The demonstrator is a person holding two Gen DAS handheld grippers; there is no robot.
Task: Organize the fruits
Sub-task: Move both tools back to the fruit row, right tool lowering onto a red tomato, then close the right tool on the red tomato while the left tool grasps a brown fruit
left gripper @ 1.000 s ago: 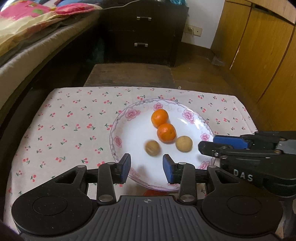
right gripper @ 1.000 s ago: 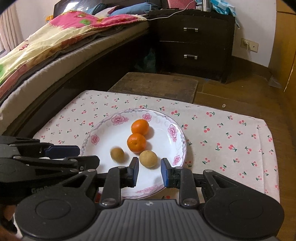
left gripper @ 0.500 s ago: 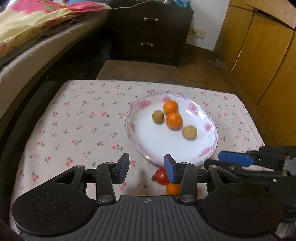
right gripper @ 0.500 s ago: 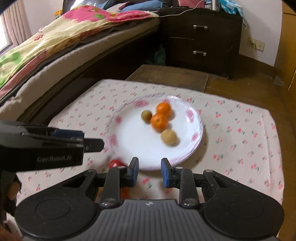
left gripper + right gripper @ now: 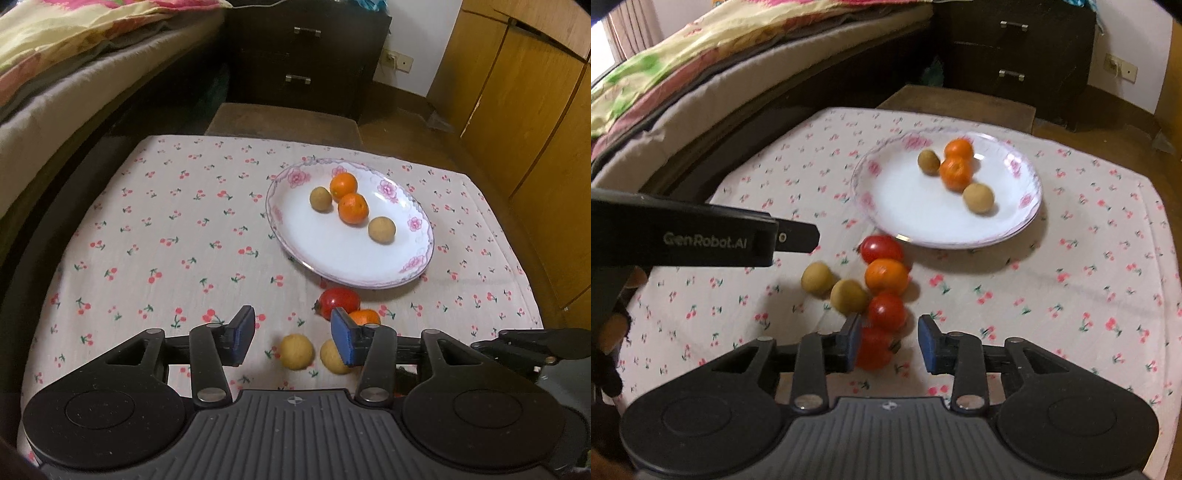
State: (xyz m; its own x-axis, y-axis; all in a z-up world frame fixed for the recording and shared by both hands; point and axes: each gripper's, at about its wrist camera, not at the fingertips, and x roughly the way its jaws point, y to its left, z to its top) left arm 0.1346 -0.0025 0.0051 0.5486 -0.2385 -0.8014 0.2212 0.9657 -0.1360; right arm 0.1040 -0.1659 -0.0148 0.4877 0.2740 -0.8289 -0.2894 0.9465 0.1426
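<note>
A white flowered plate (image 5: 284,236) is set on a cherry-print cloth (image 5: 155,229), toward the far right of it. Four fruits are already parked on the plate: two oranges (image 5: 353,208) touching each other, plus two tan round fruits (image 5: 382,229), one on either side of the pair.

The rest is still loose on the cloth, just in front of the plate's near rim: a red tomato (image 5: 881,249), an orange one (image 5: 886,277) right behind it, two more tomatoes (image 5: 886,311) closer in, and two tan fruits (image 5: 817,277) side by side to the left.

The left gripper (image 5: 291,339) is held over the cloth; its jaws have just been opening, nothing is pinched, and a tan fruit is seen through the gap. The right gripper (image 5: 889,341) has also just been opening, with the nearest tomato seen beside its left pad (image 5: 854,341), not gripped.
</note>
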